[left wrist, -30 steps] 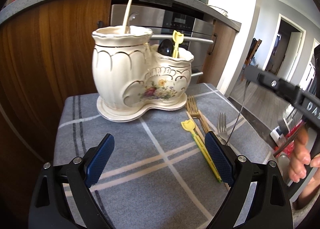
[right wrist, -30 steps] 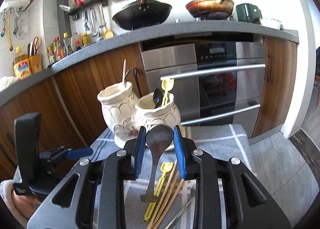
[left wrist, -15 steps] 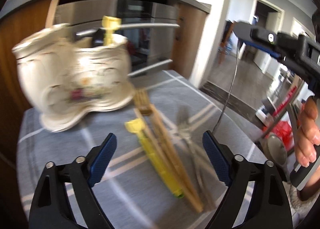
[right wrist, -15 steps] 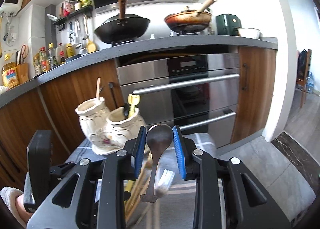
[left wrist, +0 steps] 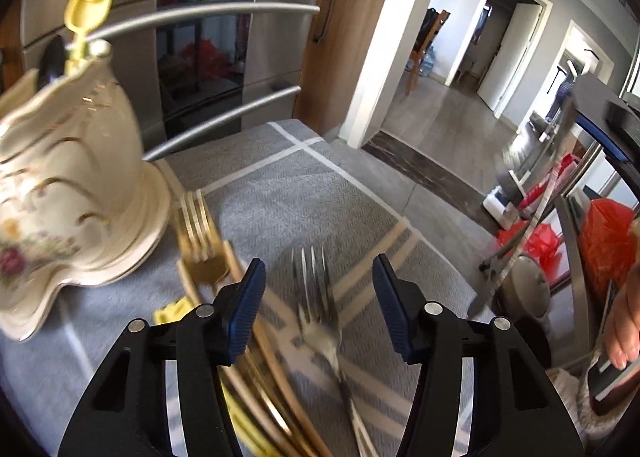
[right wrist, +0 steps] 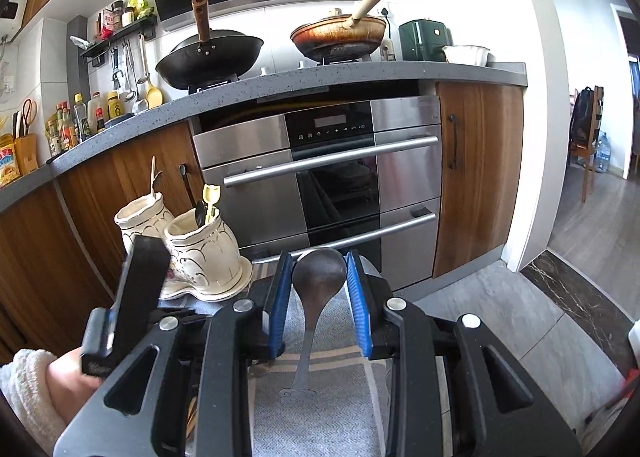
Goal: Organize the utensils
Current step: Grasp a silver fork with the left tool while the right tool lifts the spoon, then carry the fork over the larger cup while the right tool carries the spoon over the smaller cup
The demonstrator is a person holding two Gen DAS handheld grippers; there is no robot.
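My left gripper (left wrist: 318, 299) is open, low over the grey cloth, with a silver fork (left wrist: 320, 321) lying between its fingers. A gold fork (left wrist: 198, 239), wooden chopsticks (left wrist: 268, 361) and a yellow utensil (left wrist: 172, 313) lie just left of it. The cream ceramic holder (left wrist: 68, 185) stands at the left with a yellow utensil (left wrist: 86, 17) and a dark spoon in it. My right gripper (right wrist: 318, 297) is shut on a dark metal spoon (right wrist: 318, 277), bowl up, handle hanging down. The holder also shows in the right wrist view (right wrist: 200, 253).
The grey cloth (left wrist: 304, 193) covers a small table in front of a steel oven (right wrist: 332, 177) and wooden cabinets. Woks sit on the counter (right wrist: 280, 81) above. The table's right edge drops to the floor (left wrist: 432, 117). The left gripper's body (right wrist: 140, 293) shows in the right wrist view.
My left gripper swung right and dropped close over the forks, and its fingers narrowed around the silver fork. My right gripper drew back from the holder, still holding the spoon.
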